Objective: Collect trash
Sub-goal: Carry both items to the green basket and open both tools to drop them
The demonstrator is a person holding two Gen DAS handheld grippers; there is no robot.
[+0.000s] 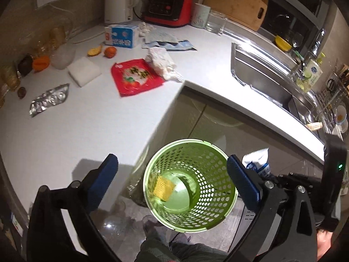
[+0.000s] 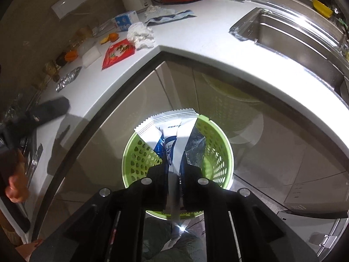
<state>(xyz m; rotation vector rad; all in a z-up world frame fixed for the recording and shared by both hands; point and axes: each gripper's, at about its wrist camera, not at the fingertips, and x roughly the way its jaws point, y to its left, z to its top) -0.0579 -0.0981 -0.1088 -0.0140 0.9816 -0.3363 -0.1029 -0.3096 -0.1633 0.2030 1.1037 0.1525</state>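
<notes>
The left gripper (image 1: 172,178) hangs with its blue-padded jaws spread wide and empty above the green perforated plastic waste basket (image 1: 218,196), which stands on the floor below the inner corner of the white L-shaped countertop (image 1: 98,120). A yellow square scrap (image 1: 163,188) lies inside the basket. The right gripper (image 2: 174,172) has a white-and-blue foil wrapper (image 2: 172,135) between its narrowly parted jaws, over the basket; whether the pads press it cannot be told. On the far counter lies a red snack packet (image 1: 136,76).
</notes>
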